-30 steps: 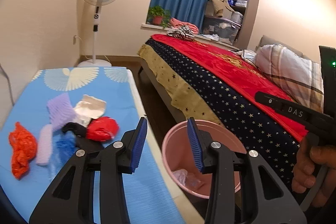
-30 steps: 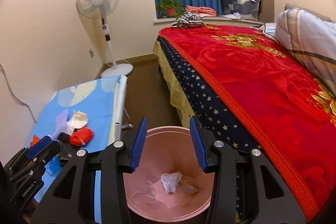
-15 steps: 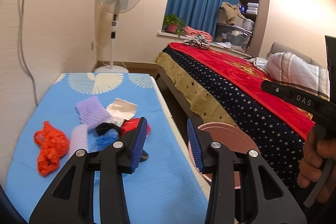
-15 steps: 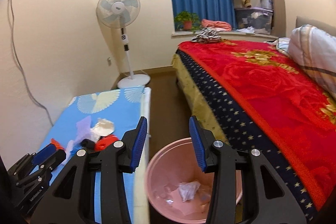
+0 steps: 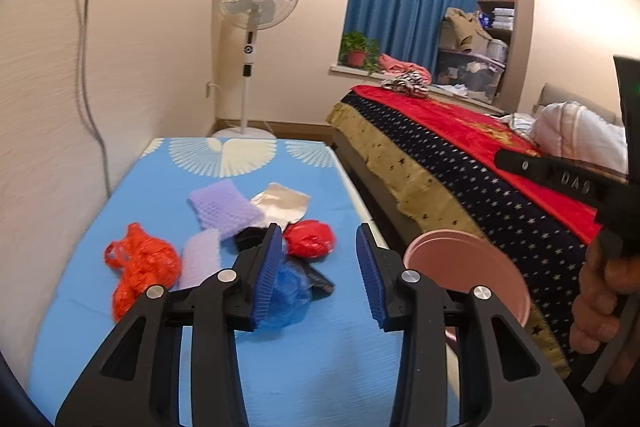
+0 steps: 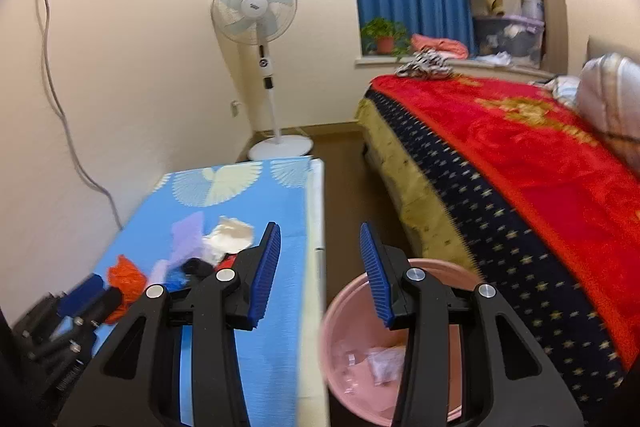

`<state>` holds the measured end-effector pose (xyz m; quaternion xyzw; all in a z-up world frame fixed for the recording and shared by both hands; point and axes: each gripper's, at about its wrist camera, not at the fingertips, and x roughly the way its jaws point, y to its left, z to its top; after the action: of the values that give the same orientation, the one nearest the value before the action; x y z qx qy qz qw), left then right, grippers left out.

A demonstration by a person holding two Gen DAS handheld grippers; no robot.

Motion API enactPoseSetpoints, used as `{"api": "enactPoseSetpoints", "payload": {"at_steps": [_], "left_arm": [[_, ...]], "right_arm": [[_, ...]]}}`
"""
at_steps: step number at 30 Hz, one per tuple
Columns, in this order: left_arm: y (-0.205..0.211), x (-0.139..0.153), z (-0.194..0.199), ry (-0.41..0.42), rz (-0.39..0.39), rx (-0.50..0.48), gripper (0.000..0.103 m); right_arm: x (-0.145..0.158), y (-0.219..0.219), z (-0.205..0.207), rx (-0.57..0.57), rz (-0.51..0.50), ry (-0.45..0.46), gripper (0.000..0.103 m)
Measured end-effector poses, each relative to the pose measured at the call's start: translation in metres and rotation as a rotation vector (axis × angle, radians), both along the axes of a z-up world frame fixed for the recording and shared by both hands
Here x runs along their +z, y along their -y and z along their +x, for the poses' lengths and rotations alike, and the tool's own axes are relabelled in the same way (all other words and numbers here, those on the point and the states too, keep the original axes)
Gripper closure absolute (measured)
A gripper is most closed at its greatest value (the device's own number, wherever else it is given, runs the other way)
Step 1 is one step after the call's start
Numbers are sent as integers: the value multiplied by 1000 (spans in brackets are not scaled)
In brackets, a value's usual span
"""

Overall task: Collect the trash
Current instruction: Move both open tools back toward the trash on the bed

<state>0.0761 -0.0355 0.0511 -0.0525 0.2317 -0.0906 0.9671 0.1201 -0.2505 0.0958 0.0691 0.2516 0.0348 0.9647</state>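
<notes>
Both tools empty, jaws parted about midway, nothing between the pads. Left tool (image 5: 316, 267) over the blue-covered counter (image 5: 224, 359), aimed at the trash pile just ahead: blue plastic wad (image 5: 288, 291) right behind its left pad, red crumpled ball (image 5: 310, 238) a little beyond, orange net bag (image 5: 140, 267) off to the left, purple foam sheets (image 5: 222, 207) and a pale wrapper (image 5: 282, 203) farther back. Right tool (image 6: 320, 275) straddling the counter edge and the pink bin (image 6: 340, 359), pile well to its left. Bin on the floor between counter and bed (image 6: 520, 167), some scraps already inside. Left hand clearly nearer the pile; blue wad likely the closest pick, no clear long axis, straight ahead and slightly left.
</notes>
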Motion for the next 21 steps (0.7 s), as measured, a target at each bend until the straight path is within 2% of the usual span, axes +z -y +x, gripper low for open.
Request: {"api": "enactPoseSetpoints", "payload": {"at_steps": [3,11,16,21], "left_arm": [[-9,-5,2,-4,2,38,65],[-46,-20,16,-30,-29,223,65],[-67,-36,28,-76,-40,334,65],[-85,-56,40,-136,-45,400,65]], "right_arm": [[-5,-11,6,29,-1,-10,61],[-21,-35,27,88,16,-49,61],[-35,-56,40,147,34,-81,61],[-53,-81,54,239,56,-145,61]]}}
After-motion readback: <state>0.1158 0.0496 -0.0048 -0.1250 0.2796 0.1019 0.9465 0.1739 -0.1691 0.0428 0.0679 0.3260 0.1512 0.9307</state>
